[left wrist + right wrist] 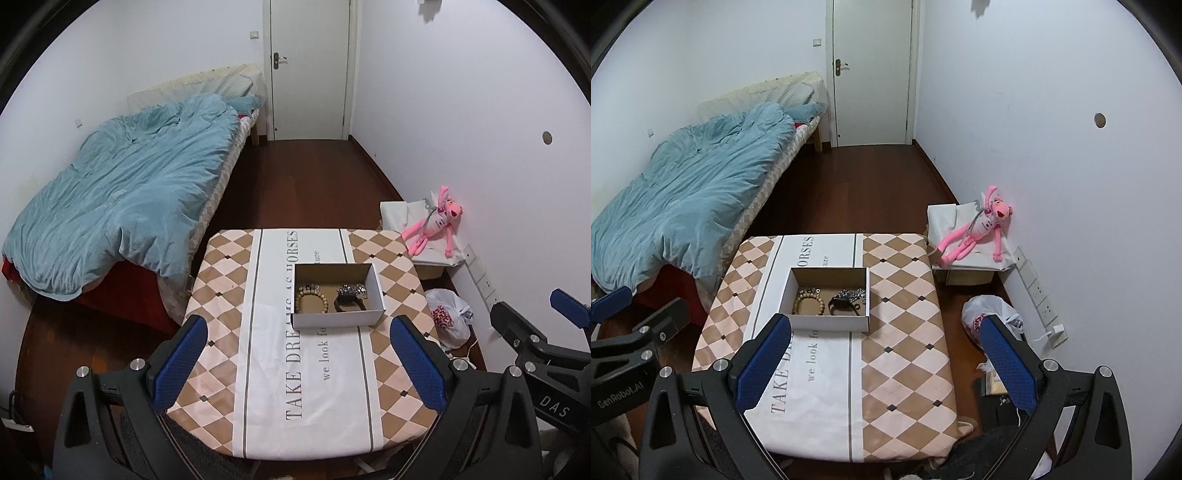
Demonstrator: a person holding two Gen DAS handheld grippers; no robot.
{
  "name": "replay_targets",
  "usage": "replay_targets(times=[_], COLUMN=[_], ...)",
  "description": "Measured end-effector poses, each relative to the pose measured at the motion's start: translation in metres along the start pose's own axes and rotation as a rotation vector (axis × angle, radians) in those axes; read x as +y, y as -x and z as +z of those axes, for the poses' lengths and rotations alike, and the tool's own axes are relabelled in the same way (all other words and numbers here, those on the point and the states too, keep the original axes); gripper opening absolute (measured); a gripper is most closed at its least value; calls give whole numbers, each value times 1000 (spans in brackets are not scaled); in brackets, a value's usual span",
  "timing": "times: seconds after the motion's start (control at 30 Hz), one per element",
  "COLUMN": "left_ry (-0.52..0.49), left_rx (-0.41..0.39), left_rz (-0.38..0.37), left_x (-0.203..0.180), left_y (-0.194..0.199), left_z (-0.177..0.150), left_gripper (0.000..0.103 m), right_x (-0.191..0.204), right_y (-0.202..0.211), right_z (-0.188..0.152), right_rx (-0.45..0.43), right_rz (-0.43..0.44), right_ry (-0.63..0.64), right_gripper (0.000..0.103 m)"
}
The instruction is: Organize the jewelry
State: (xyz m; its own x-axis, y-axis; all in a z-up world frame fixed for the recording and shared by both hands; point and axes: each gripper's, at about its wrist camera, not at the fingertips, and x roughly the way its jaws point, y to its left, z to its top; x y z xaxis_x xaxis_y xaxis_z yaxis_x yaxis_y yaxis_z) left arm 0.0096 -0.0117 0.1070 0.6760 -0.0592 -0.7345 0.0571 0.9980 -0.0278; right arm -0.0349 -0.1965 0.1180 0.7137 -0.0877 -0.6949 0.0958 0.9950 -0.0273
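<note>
On the table (388, 258), box (338, 319) holds bead bracelet (313, 297), black bracelet (349, 303) and silver chain (352, 289). Left gripper (297, 365) and right gripper (886, 363) gape wide, empty. Risk: crowded pieces snag together when lifted.

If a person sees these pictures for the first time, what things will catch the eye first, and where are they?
Probably the open cardboard box in the middle of the checkered tablecloth, with a wooden bead bracelet at its left and darker jewelry at its right. Next, the pink plush toy against the right wall and the rumpled blue duvet on the bed at the left. Both grippers, left and right, hover open and hold nothing.
</note>
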Motion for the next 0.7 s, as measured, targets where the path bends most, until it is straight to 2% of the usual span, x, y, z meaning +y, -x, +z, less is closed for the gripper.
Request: replay_targets(times=[0.1, 0.4, 0.7], left_ry=[1, -4, -17], left_rx=[38, 69, 135], left_rz=[-5, 14, 33], left_x=[-2, -5, -4], left_y=[-9, -36, -71], left_z=[5, 22, 21], left_gripper=[101, 101, 101], right_x=[0, -1, -1], right_y=[-6, -36, -75], right_z=[6, 25, 31], right_rx=[14, 50, 108], right_rz=[-9, -40, -63], right_ry=[7, -3, 3], right_gripper=[103, 103, 103])
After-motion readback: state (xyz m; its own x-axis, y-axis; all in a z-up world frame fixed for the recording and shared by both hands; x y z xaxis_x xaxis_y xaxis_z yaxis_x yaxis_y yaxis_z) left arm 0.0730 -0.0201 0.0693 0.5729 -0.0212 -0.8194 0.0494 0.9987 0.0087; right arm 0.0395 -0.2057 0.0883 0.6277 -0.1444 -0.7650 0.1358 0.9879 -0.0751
